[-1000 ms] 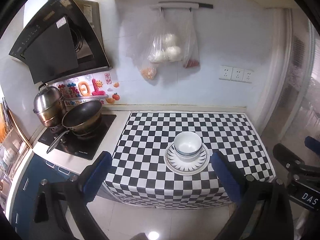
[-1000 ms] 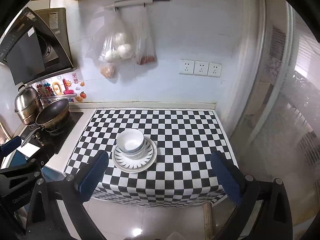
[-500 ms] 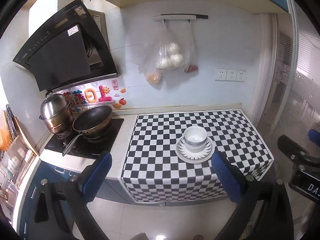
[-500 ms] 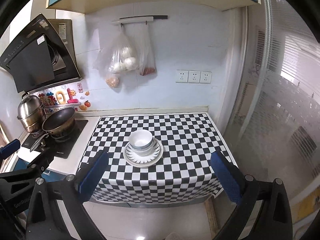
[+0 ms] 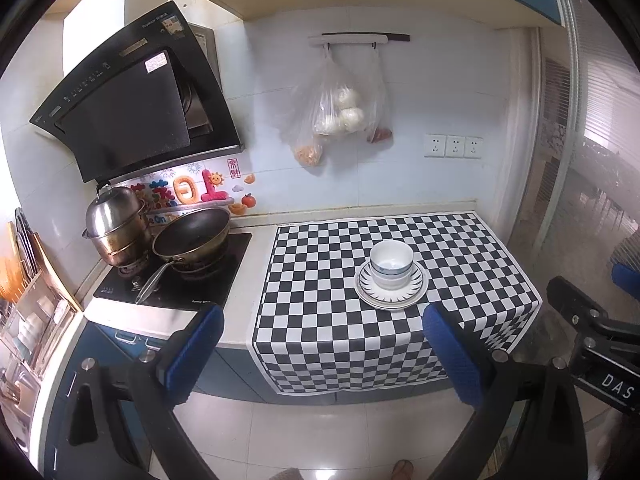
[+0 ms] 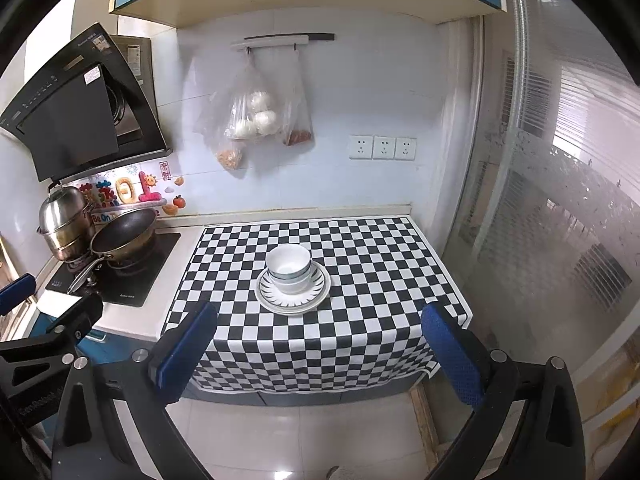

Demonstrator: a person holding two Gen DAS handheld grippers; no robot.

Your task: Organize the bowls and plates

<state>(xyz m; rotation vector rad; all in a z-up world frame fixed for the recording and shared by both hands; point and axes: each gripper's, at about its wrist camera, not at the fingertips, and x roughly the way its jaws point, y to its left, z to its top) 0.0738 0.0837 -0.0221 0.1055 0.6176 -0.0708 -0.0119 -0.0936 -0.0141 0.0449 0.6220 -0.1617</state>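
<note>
White bowls [image 5: 391,264] [image 6: 289,267] with a dark band sit nested on a white plate [image 5: 414,292] [image 6: 320,292] with a black ray pattern. The stack rests near the middle of the checkered cloth [image 5: 312,280] [image 6: 380,264] on the counter. My left gripper [image 5: 324,344] is open and empty, well back from the counter over the floor. My right gripper [image 6: 316,340] is likewise open and empty, pulled back from the counter edge. Each gripper's body shows at the edge of the other's view.
A stove [image 5: 188,276] at left carries a dark wok [image 5: 192,236] and a steel pot [image 5: 114,224], under a black hood [image 5: 132,100]. Plastic bags [image 5: 336,116] hang on the back wall. A dish rack [image 5: 28,304] stands far left; a glass partition [image 6: 560,200] closes the right side.
Both grippers have drawn back and up from the counter, so the bowl and plate stack looks smaller and farther. The stack itself has not moved.
</note>
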